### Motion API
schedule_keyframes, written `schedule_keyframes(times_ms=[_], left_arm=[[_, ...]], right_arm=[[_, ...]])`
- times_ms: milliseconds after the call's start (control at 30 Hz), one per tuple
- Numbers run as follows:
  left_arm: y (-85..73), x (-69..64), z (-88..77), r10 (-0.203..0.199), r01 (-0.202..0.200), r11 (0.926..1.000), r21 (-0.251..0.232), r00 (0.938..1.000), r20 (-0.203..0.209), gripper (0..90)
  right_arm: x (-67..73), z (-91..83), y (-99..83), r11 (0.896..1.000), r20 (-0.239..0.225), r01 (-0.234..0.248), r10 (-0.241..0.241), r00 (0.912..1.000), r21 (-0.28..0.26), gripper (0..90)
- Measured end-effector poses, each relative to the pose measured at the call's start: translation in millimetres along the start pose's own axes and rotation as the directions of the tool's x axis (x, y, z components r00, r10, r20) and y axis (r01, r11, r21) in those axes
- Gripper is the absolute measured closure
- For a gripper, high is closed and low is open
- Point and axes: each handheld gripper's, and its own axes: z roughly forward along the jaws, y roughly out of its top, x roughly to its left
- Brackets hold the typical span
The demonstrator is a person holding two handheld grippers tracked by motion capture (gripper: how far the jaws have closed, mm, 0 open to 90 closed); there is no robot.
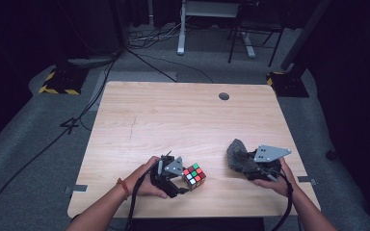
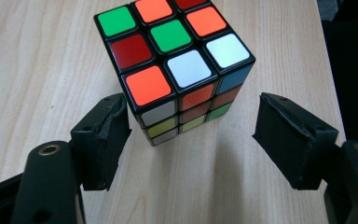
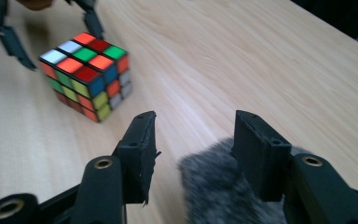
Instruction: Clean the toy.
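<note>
1. Cube first: a scrambled, black-framed plastic puzzle cube with coloured stickers (image 2: 175, 70) sits flat on the pale wood-grain table (image 1: 173, 115), near the front edge on the person's side, a little left of centre.
2. The left gripper (image 2: 191, 135) straddles the cube's near corner. Its black jaws stand apart; the left pad sits just beside, perhaps touching, the cube's edge, while the right pad (image 2: 289, 140) is clear of it. No grip yet, by the look of it.
3. To do this step well, the commentator's judgement: the jaws are meeting the cube corner-on, so a squeeze now would likely spin it away. Better to turn the wrist until the pads face two opposite flat faces, advance so the pads cover the middle layer, then close evenly.
4. Off to the right, well apart from the cube, the right gripper (image 3: 193, 140) hovers with its jaws open. A grey fuzzy tuft (image 3: 219, 186) lies between them and against the right-hand pad; whether it is part of the rig or a loose thing cannot be told, and no pinch on it shows.
5. The count: one cube, two grippers, one fuzzy tuft, one table, with one dark round grommet hole (image 1: 224, 96) near its far edge.
</note>
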Motion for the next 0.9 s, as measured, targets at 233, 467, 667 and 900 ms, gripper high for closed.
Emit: schedule_keyframes(times_ms=[233, 467, 667, 900], left_arm=[[6.5, -1.7, 9.3, -0.002, 0.002, 1.0000, -0.007, 1.0000, -0.005, 31.2], [12.1, -4.4, 17.3, 0.000, 0.000, 1.0000, 0.002, 0.9998, 0.022, 31.1], [11.9, -4.8, 16.7, -0.006, 0.006, 1.0000, -0.007, 0.9996, 0.027, 27.2], [12.1, -3.1, 13.9, 0.003, -0.003, 1.0000, 0.000, 0.9999, 0.013, 26.6]], right_arm=[[28.2, 37.3, 1.0, 0.997, -0.124, 0.053, -0.045, 0.9912, 0.060, 48.8], [42.7, 58.3, -1.7, 0.993, -0.168, 0.074, -0.059, 0.9840, 0.089, 47.3], [38.4, 59.6, -2.7, 0.994, -0.136, 0.065, -0.053, 0.9893, 0.085, 47.3], [30.1, 62.8, -7.0, 0.995, -0.096, 0.030, -0.021, 0.9952, 0.094, 48.0]])
